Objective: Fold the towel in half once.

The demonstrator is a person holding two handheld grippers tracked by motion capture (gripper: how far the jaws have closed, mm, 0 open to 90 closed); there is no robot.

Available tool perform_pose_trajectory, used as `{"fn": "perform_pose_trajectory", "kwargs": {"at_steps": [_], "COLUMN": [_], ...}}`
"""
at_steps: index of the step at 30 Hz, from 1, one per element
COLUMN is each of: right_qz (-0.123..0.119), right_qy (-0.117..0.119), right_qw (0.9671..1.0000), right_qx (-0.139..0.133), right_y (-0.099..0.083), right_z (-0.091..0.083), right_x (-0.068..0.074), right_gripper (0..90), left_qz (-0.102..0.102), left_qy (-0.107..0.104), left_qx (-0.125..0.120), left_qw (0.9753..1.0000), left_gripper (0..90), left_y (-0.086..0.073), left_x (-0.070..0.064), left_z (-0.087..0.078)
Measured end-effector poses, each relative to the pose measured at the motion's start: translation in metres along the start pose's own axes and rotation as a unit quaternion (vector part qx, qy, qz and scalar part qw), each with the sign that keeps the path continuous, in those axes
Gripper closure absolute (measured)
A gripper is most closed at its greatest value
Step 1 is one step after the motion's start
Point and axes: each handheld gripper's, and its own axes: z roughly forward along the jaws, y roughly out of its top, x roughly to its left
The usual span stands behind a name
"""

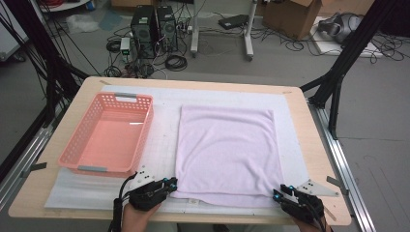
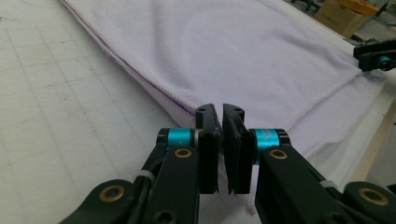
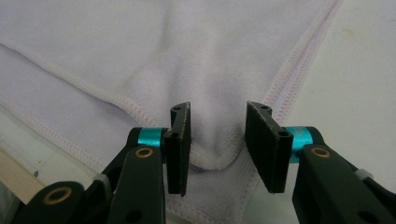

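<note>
towel [image 1: 227, 152]: soft matt cloth | basket [image 1: 109, 135]: glossy plastic | table [image 1: 319, 159]: pale wood

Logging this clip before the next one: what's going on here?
A person holds a gripper in each hand at the near edge of a lilac towel spread flat on the table. The left gripper sits at the near left corner with its jaws almost closed; whether cloth is pinched is unclear. The right gripper is open, its jaws either side of a raised fold at the near right corner. A pink basket sits empty to the left.

High view overhead; gripper views close; towel [image 1: 226, 154] shared.
</note>
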Motion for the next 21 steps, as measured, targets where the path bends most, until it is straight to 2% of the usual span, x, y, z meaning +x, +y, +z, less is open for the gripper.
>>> {"fn": "perform_pose_trajectory", "kwargs": {"at_steps": [3,7,9,10,13,16,18,21], "right_qz": [0.0,0.002,0.002,0.002,0.001,-0.009,-0.008,-0.008], "right_qy": [0.001,0.002,0.002,0.002,0.001,-0.009,-0.018,-0.02], "right_qw": [1.0,1.0,1.0,1.0,1.0,0.9998,0.9996,0.9997], "right_qx": [0.001,0.002,0.002,0.001,0.0,-0.012,-0.019,-0.005], "right_y": [0.0,0.0,0.0,0.0,0.0,0.002,0.005,0.006], "right_z": [0.0,0.0,0.0,0.0,0.0,-0.004,-0.008,-0.007], "right_x": [0.0,-0.001,-0.001,-0.001,0.0,0.0,0.001,0.001], "right_gripper": [60.2,60.2,60.1,60.1,60.2,64.1,66.0,64.6], "left_qz": [-0.003,0.026,0.049,0.052,0.068,0.068,0.069,0.069], "left_qy": [0.003,0.023,0.04,0.044,0.064,0.076,0.077,0.074], "left_qx": [0.005,0.011,0.01,0.009,0.023,0.032,0.036,0.032], "left_qw": [1.0,0.9993,0.9979,0.9976,0.9954,0.9943,0.994,0.9944], "left_gripper": [73.0,70.6,70.6,70.7,76.7,84.1,85.9,86.7], "left_y": [0.0,0.0,0.001,0.001,0.0,0.0,0.0,0.0], "left_x": [-0.002,-0.006,-0.01,-0.012,-0.013,-0.012,-0.011,-0.013], "left_z": [0.002,0.002,0.002,0.002,0.004,0.005,0.006,0.005]}}
